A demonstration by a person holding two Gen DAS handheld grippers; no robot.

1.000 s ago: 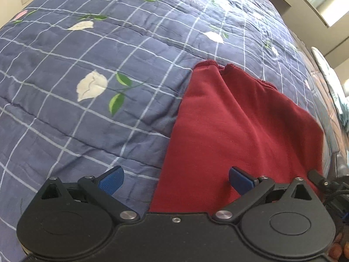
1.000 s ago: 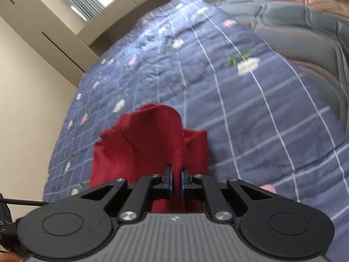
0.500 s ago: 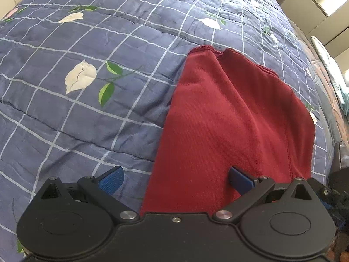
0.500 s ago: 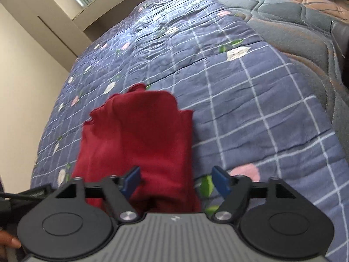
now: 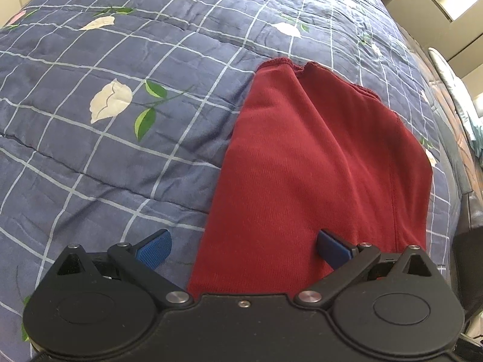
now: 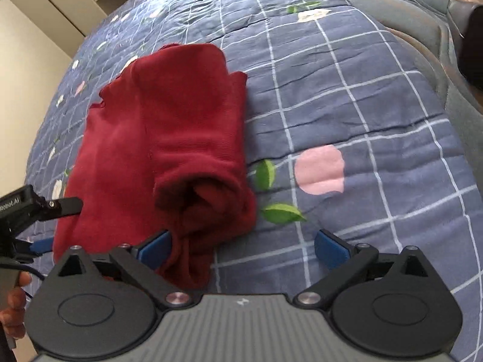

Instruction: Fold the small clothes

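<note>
A dark red garment (image 5: 314, 169) lies folded on the blue checked quilt (image 5: 120, 157). In the right wrist view the garment (image 6: 163, 138) has its right side folded over, with a rolled bulge at the near end. My left gripper (image 5: 243, 247) is open and empty, its jaws wide over the garment's near left edge. My right gripper (image 6: 241, 246) is open and empty, just above the garment's near right end. The left gripper also shows in the right wrist view (image 6: 45, 226) at the garment's left edge.
The quilt (image 6: 347, 111) has white grid lines and flower prints. A grey and brown quilted cover (image 6: 422, 15) lies along the bed's right side. Cream walls and a cupboard stand beyond the bed.
My right gripper has let go of the red fold, opened wide and drawn back; the fold now lies on the garment. My left gripper stays open and has drawn back slightly.
</note>
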